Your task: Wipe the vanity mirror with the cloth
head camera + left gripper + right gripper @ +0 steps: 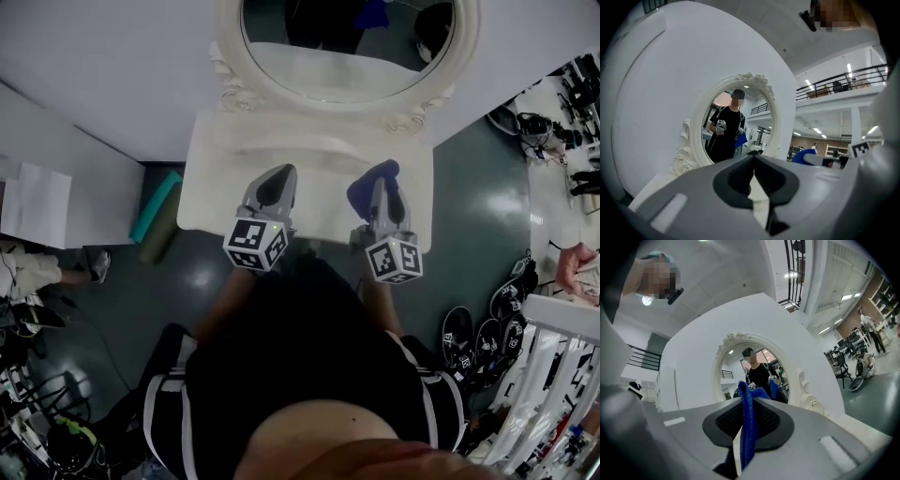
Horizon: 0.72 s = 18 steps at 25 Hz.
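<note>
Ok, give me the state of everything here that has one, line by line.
Left gripper: tongs shut, nothing between them.
Right gripper: tongs shut on the cloth.
cloth: blue, bunched, pinched in the right tongs, not touching the glass.
Vanity mirror: upright, nothing on it.

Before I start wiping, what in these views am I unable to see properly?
Mirror: the head view's top edge cuts off its upper part.
Marks on it: too small to tell in any view.
Cloth: the right gripper covers part of it in the head view; the right gripper view shows it edge-on, so its size is unclear.
</note>
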Motion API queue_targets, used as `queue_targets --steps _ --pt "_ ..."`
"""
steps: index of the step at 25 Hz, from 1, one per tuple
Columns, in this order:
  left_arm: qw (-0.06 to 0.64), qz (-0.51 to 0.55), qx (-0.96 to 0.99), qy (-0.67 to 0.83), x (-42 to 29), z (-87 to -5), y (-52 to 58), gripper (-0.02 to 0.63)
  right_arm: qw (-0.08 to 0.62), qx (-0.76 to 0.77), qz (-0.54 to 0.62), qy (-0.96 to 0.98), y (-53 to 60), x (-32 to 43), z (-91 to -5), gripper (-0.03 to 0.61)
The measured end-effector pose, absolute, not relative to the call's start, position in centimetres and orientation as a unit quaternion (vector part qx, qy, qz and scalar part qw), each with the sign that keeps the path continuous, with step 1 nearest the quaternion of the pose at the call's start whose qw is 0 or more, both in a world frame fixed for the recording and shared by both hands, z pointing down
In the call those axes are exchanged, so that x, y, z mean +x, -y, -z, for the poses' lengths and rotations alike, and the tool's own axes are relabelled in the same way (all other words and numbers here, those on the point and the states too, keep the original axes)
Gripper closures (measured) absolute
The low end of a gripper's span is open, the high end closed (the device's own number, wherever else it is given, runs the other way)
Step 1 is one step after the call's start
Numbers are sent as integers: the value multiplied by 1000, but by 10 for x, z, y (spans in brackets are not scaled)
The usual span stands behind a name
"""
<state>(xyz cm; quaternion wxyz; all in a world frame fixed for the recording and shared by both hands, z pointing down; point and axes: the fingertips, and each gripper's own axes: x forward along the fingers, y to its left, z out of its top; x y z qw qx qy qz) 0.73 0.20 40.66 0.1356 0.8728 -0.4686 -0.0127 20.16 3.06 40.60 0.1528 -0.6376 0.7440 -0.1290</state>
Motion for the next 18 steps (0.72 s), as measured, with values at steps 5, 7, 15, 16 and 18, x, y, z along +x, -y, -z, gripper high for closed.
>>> queue_targets --steps 5,7,15,16,18 --pt "137 16 861 489 27 -398 35 603 160 -622 134 -755 9 225 -402 537" --pt "138 14 859 492 34 -398 47 603 164 -620 134 -755 25 234 -404 537" --pt "127 11 862 490 37 -392 85 603 177 -639 125 -738 69 250 -402 537" --pt "125 12 864 488 36 -390 90 603 178 -643 120 -735 75 251 -401 537" --pt "122 17 869 479 35 -384 97 603 181 -655 115 -724 85 254 -402 537"
